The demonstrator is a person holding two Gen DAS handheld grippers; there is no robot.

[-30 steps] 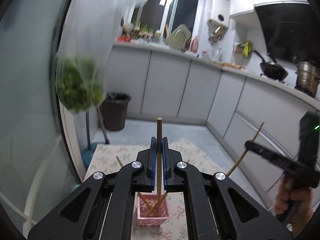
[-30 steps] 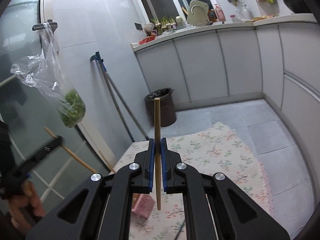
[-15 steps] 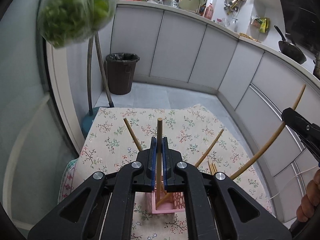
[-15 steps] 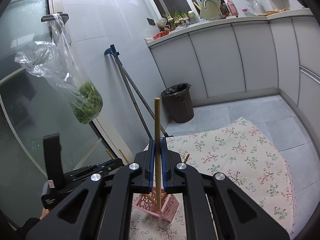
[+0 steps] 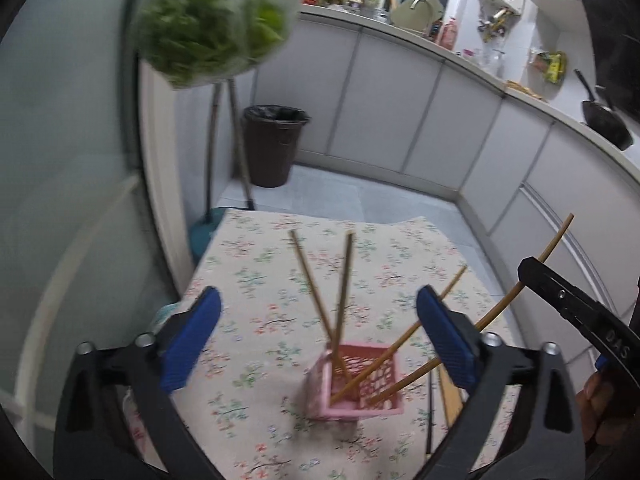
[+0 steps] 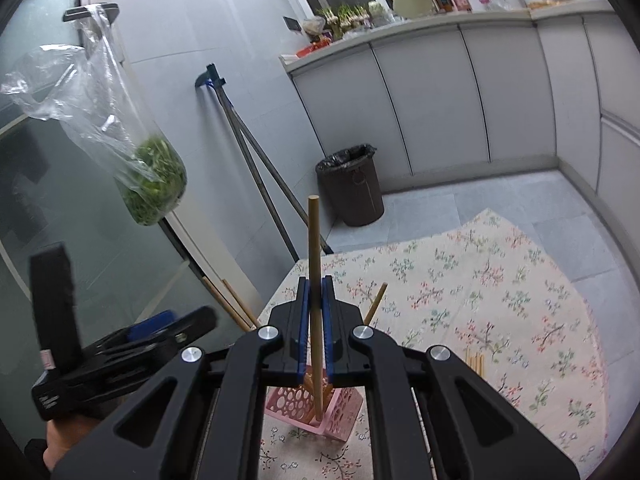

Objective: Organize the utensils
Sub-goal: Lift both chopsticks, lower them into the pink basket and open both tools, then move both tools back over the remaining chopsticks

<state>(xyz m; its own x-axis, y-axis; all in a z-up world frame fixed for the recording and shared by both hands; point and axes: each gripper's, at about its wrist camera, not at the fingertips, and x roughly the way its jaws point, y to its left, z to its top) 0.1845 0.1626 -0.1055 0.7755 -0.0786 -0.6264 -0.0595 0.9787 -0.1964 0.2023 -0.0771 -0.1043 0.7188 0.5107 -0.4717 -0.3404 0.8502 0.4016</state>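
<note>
In the left wrist view my left gripper (image 5: 318, 312) is opening wide; its blue pads (image 5: 192, 336) touch nothing. A wooden chopstick (image 5: 344, 280), blurred, stands free between them with its lower end in the pink basket (image 5: 320, 384), beside several other chopsticks leaning there. My right gripper (image 6: 315, 320) is shut on an upright chopstick (image 6: 313, 240), whose lower tip hangs just over the basket (image 6: 288, 400). From the left wrist view the right gripper (image 5: 528, 272) comes in from the right with that chopstick (image 5: 500, 304) slanting down toward the basket. The left gripper (image 6: 180, 320) shows at the left.
The basket stands on a table under a floral cloth (image 5: 260, 280). Loose chopsticks (image 6: 474, 360) lie on the cloth just right of the basket. A hanging bag of greens (image 6: 154, 184), mop handles (image 6: 248, 152) and a dark bin (image 6: 352, 188) are beyond the table's far-left edge.
My left gripper was shut on a chopstick and has sprung open, letting it drop into the basket. The right gripper has come lower and closer to the basket with its chopstick.
</note>
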